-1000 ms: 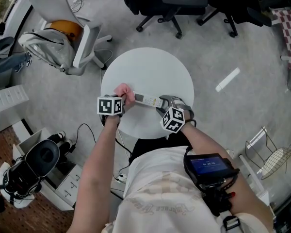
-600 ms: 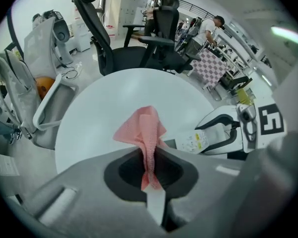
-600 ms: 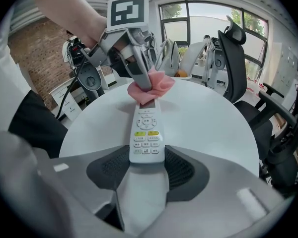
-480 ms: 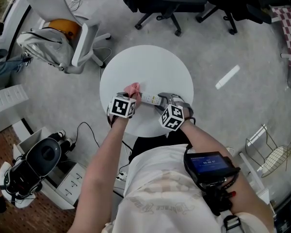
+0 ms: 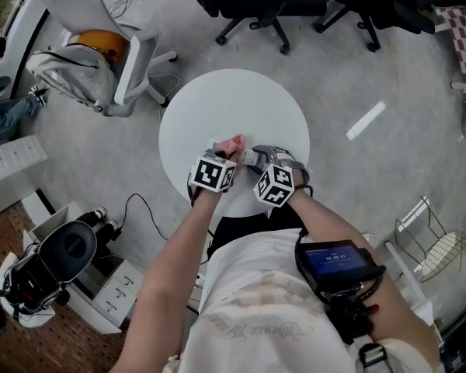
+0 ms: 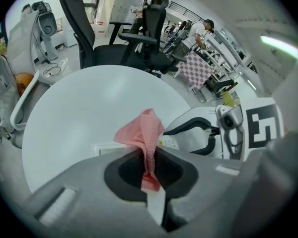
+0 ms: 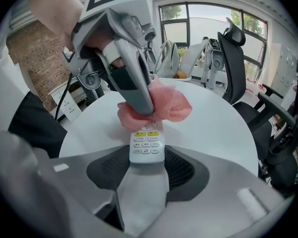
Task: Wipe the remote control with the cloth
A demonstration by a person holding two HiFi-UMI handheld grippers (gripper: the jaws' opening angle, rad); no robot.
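A white remote control [image 7: 146,145] lies on the round white table [image 5: 241,103], its near end clamped between the jaws of my right gripper [image 7: 146,157]. A pink cloth [image 7: 159,107] rests bunched on the remote's middle, pinched in my left gripper [image 6: 150,175]. In the head view the cloth [image 5: 233,144] sits just left of the right gripper [image 5: 258,158], with the left gripper [image 5: 227,155] close beside it. The remote's far end [image 6: 107,149] sticks out to the left of the cloth.
A white office chair [image 5: 101,33] with an orange thing on its seat stands at the far left. Black office chairs [image 5: 287,2] stand beyond the table. A grey machine [image 5: 50,266] and cables lie on the floor at the near left. A wire rack [image 5: 431,247] stands at the right.
My left gripper has slid the pink cloth rightward along the remote, from its left end toward my right gripper. The right gripper and the remote have stayed put.
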